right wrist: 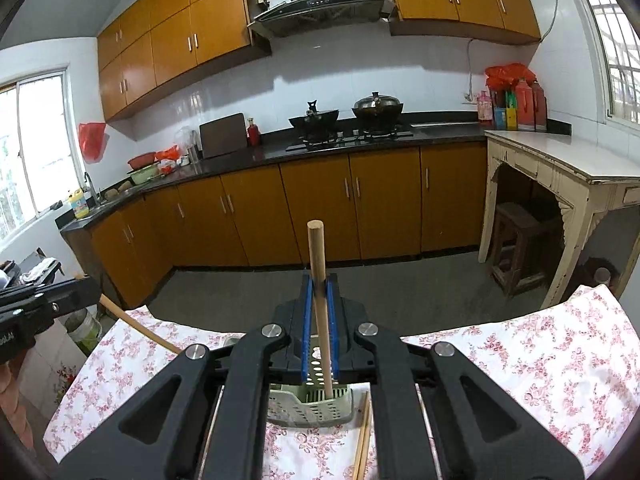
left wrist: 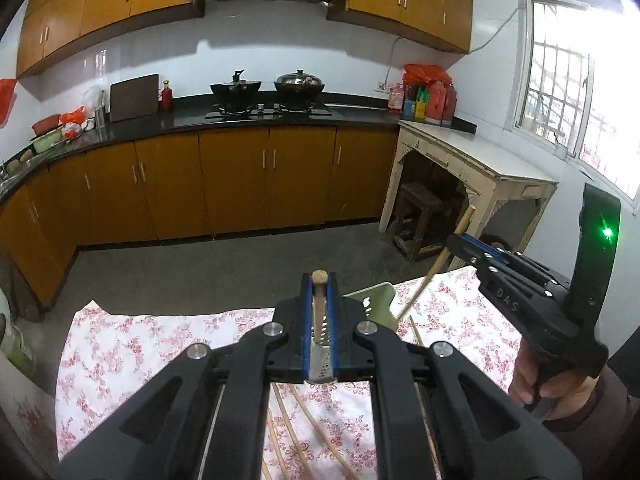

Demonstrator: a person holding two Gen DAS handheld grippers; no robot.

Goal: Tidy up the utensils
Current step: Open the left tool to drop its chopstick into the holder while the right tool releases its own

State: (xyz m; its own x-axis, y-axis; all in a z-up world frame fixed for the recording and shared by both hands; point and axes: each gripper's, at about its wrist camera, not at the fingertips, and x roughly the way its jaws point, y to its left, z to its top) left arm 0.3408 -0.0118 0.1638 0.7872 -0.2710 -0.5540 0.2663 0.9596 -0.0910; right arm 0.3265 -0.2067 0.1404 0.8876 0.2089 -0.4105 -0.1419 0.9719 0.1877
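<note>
My left gripper [left wrist: 319, 280] is shut on a wooden-handled metal utensil [left wrist: 320, 320] with a slotted steel blade, held above the floral cloth. My right gripper [right wrist: 319, 286] is shut on a wooden stick [right wrist: 318, 264] whose lower end stands in the pale green perforated utensil holder [right wrist: 312, 408]. In the left wrist view the right gripper [left wrist: 464, 246] is at the right, holding that stick [left wrist: 432, 272] slanted down into the green holder [left wrist: 378, 300]. Several loose chopsticks [left wrist: 296, 432] lie on the cloth under my left gripper. More chopsticks [right wrist: 362, 436] lie beside the holder.
The table has a floral cloth [right wrist: 520, 368]. Beyond its far edge is grey floor, then orange cabinets with a black counter [left wrist: 240, 116], woks on a stove, and a cream side table [left wrist: 480, 156] at the right. The left gripper's body shows at the left [right wrist: 36, 308].
</note>
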